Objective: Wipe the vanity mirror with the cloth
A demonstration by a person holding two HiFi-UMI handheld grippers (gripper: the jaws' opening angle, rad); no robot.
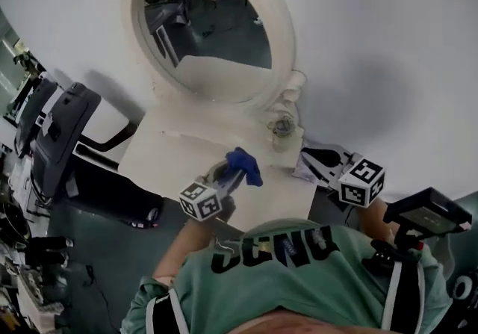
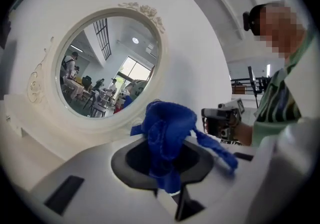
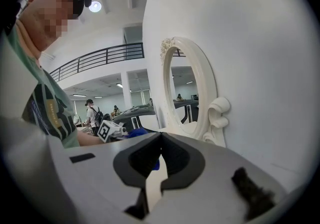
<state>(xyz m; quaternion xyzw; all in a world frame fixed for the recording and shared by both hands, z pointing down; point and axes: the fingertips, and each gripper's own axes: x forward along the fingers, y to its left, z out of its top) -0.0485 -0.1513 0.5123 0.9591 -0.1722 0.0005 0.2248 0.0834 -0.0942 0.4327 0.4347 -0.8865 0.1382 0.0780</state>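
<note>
While the vanity mirror (image 1: 213, 33) fills the upper left of the head view, I see my left gripper (image 1: 233, 174) low at centre. Its jaws are pinched on the bunched blue cloth (image 1: 244, 164) above the white vanity top (image 1: 172, 149). Cloth and glass are well apart, so by my reading the wipe has not begun. My right gripper (image 1: 314, 164) sits at centre right, near the top's right edge (parked aside, I judge, so the left has the run of the glass).

Left gripper view: the cloth (image 2: 167, 130) rises from between the jaws at centre frame, a wad standing proud of the tips and a tail trailing right. Held so, the fabric and not the plastic would meet the glass first. The mirror (image 2: 107, 65) is at upper left, ahead and to one side of the jaws, not touching the cloth.

Right gripper view: the jaws meet at their tips at centre frame with nothing between them. The blue speck in the gap below is the distant cloth (image 3: 134, 132), held by the left gripper. The mirror (image 3: 186, 92) stands nearly edge-on at centre right.
</note>
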